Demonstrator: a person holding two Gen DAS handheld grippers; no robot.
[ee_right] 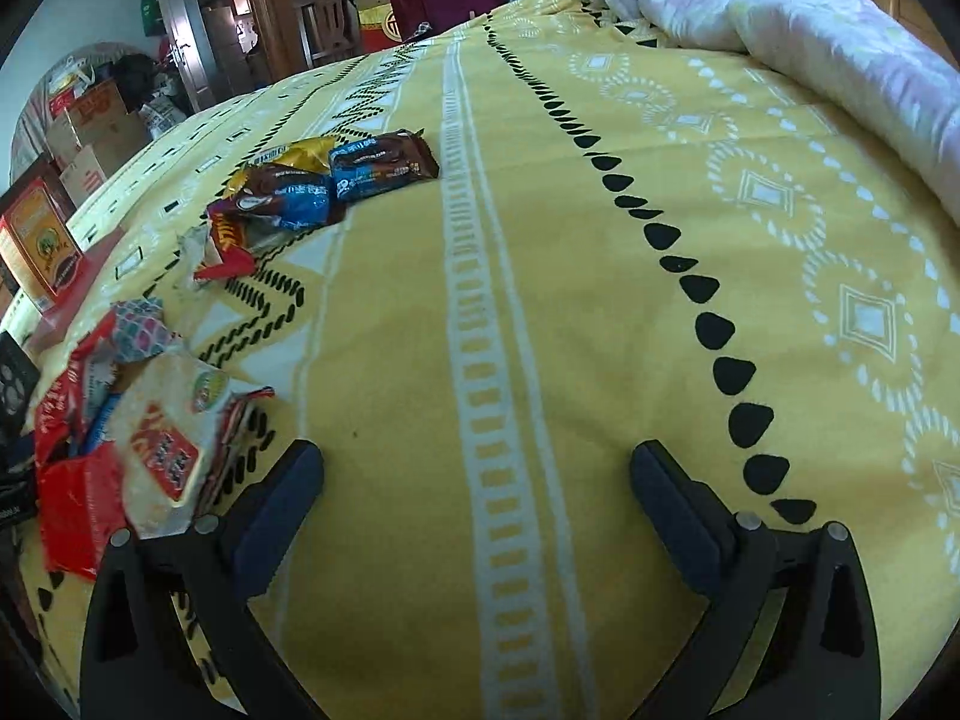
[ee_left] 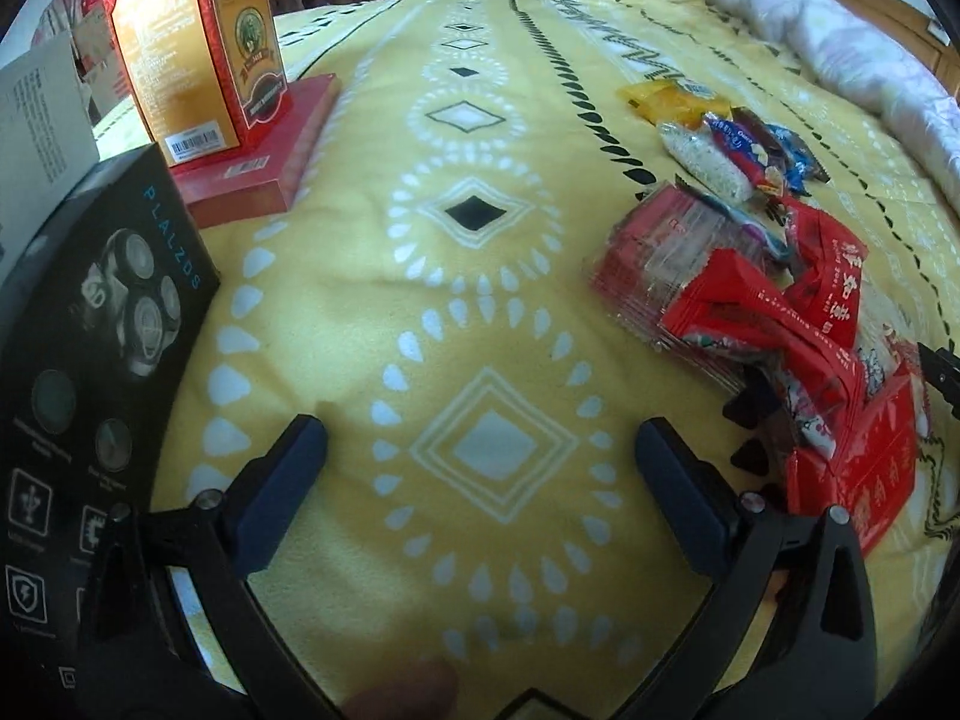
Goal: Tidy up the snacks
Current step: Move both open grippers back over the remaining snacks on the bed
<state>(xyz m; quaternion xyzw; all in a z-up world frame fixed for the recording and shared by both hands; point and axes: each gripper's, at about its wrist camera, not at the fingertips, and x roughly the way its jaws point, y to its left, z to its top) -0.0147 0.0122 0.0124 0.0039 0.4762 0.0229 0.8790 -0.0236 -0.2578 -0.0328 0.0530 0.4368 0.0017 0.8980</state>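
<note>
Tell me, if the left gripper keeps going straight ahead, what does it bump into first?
Probably nothing soon. The open left gripper points along bare yellow blanket; the red snack packets lie off to its right and the black box to its left.

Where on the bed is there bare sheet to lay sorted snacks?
Bare sheet runs between the red flat box and the red packet heap. A wider patch lies between the far packets and the rolled quilt. The heap is crowded.

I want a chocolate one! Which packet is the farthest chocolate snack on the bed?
On the yellow bedspread, find the far heap of snacks. At its far right end lies the brown packet, flat. Only it is dark brown with a blue left end; its neighbours are yellow or red.
</note>
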